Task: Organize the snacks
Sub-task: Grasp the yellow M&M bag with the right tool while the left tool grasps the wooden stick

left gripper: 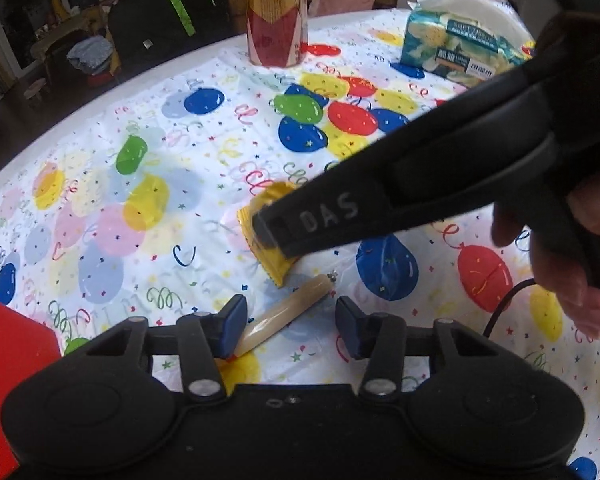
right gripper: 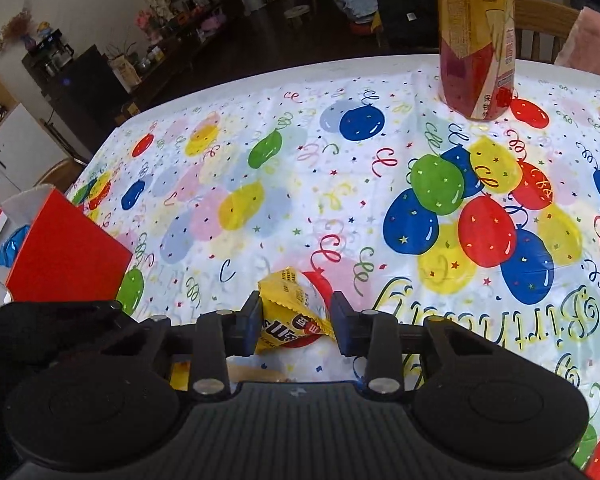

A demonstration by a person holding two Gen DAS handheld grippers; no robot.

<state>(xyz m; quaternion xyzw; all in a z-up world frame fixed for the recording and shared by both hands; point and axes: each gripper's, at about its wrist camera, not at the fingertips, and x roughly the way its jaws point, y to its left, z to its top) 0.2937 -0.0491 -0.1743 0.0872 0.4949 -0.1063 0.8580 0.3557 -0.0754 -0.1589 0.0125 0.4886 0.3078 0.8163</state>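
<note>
Two snacks sit close: our right claw (right gripper: 294, 322) brackets the yellow packet (right gripper: 290, 308), barely gripping, while our open, empty left claw (left gripper: 288, 326) straddles the sausage (left gripper: 284, 318), lying diagonally.

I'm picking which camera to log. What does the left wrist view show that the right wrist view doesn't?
Left only: the tissue pack, the pale sausage stick between the open left tool, and the right tool's body over the yellow packet.
Right only: the packet's printed face, the box's open top.
Both: packet, bottle, red box, tablecloth.
</note>
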